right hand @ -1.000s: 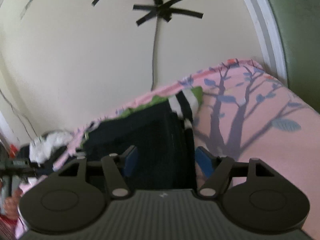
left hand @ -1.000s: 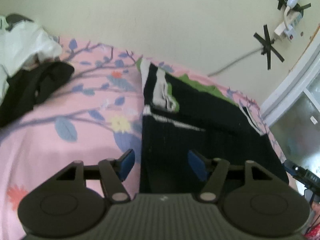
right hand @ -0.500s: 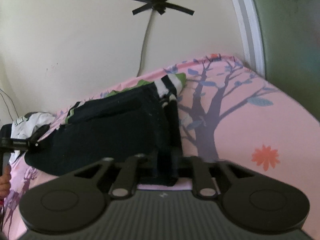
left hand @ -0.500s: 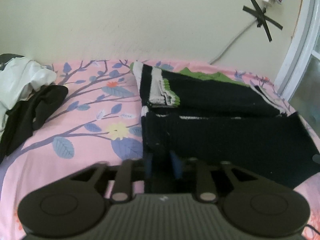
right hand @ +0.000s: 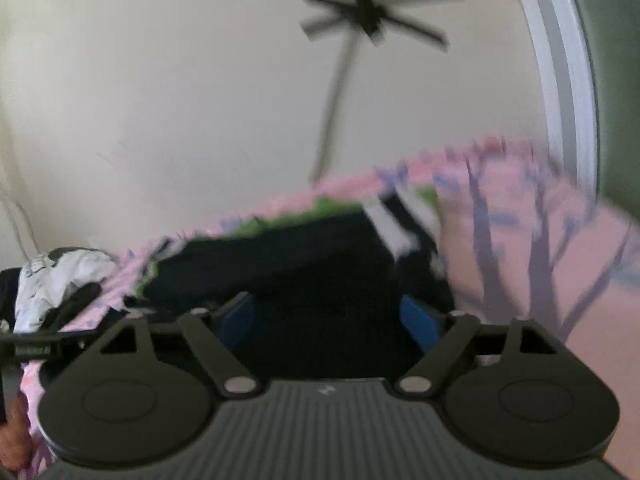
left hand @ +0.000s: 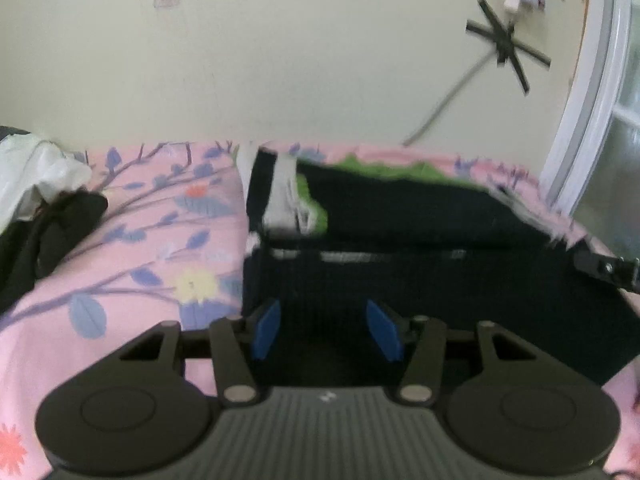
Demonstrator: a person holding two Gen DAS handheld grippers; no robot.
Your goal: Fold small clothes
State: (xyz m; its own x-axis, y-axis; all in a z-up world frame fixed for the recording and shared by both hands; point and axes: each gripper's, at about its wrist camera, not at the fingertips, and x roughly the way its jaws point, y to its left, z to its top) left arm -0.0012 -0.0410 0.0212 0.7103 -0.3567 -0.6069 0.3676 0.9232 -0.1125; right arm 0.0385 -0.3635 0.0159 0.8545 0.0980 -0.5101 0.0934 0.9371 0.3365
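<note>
A black garment with white and green trim [left hand: 420,248] lies partly folded on the pink floral sheet [left hand: 132,240]. My left gripper [left hand: 326,330] is open, its blue pads [left hand: 266,330] spread over the garment's near left edge. My right gripper [right hand: 330,320] is open over the garment's near right edge [right hand: 304,264], blue pads [right hand: 418,320] apart. Neither gripper holds cloth. The right gripper's tip shows in the left wrist view [left hand: 604,268]. Both views are blurred.
A heap of white and black clothes [left hand: 36,200] lies at the sheet's left end, also in the right wrist view [right hand: 60,276]. A cream wall with a taped cable [left hand: 504,44] stands behind. A white door frame [left hand: 588,92] is at right.
Both grippers were shut on the garment's near edge half a second ago; both have now opened and let it go. The cameras have tilted up slightly.
</note>
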